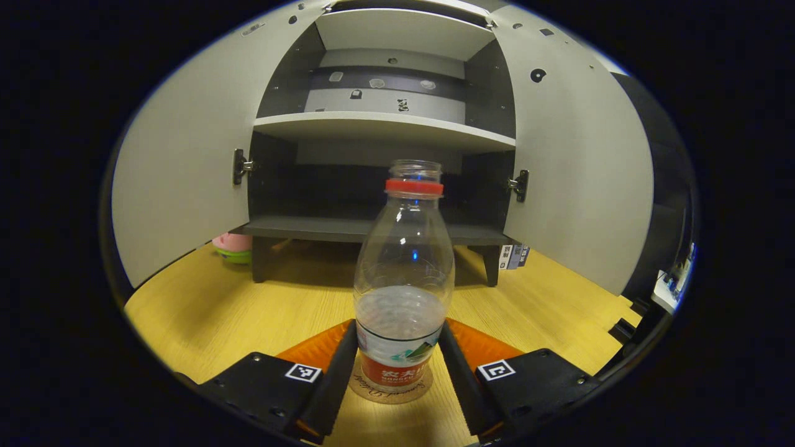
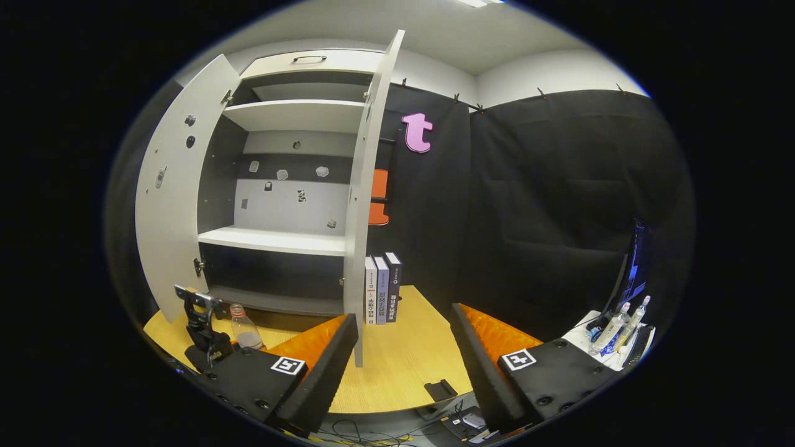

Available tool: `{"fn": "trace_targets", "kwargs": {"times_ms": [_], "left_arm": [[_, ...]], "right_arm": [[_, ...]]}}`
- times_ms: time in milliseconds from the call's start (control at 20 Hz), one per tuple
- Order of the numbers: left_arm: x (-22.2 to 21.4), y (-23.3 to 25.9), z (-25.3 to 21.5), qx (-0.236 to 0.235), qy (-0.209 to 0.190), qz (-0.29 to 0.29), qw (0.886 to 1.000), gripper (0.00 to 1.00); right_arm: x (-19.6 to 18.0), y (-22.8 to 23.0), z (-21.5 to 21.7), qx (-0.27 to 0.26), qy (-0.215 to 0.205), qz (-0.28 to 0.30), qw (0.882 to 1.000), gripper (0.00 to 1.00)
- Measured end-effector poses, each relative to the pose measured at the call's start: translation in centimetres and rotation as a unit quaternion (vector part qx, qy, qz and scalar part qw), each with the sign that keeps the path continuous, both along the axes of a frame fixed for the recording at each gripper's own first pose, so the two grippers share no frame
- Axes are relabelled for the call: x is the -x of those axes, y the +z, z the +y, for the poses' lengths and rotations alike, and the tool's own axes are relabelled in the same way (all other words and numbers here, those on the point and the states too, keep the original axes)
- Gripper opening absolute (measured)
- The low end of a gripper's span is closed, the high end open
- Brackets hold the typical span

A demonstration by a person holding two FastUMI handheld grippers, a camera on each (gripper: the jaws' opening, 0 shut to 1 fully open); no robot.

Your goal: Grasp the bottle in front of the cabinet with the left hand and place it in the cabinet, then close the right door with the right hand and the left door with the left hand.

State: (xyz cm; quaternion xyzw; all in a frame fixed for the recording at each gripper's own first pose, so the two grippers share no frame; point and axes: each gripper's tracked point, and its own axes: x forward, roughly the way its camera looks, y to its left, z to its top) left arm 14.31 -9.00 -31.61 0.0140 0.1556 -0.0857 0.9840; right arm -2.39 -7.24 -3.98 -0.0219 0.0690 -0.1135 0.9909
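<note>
Bottle [image 1: 404,292], clear, red neck ring, uncapped: upright on the wooden table [image 1: 205,310] before the cabinet [image 1: 385,124], standing between my left gripper [image 1: 397,363] fingers, which touch its lower sides. Both doors stand open. My right gripper [image 2: 404,347] is spread wide and empty, near the right door [image 2: 366,205]. Books [image 2: 382,288] stand beside that door.
</note>
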Motion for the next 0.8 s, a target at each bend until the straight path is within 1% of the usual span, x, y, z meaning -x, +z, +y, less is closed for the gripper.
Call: {"fn": "trace_targets", "kwargs": {"times_ms": [150, 400, 550, 650, 800], "left_arm": [[0.1, 3.3, 1.3, -0.015, 0.004, -0.002, 1.0, 0.75], [0.6, 10.7, 3.8, -0.016, 0.017, -0.01, 1.0, 0.75], [0.7, 15.5, 4.8, -0.017, 0.013, -0.017, 1.0, 0.74], [0.6, 18.1, 4.9, -0.008, 0.006, -0.011, 1.0, 0.74], [-0.6, 22.0, 4.9, 0.019, -0.006, -0.011, 1.0, 0.74]], "right_arm": [[0.3, -0.7, 0.6, -0.006, 0.013, 0.002, 1.0, 0.99], [0.1, -0.9, 2.2, -0.007, 0.041, -0.01, 0.999, 0.99], [0.0, -1.4, 3.0, -0.02, 0.055, -0.012, 0.998, 0.99], [-0.1, -1.8, 3.3, -0.035, 0.063, -0.008, 0.997, 0.99], [-0.2, -2.1, 2.7, -0.038, 0.063, -0.009, 0.997, 0.99]]}}
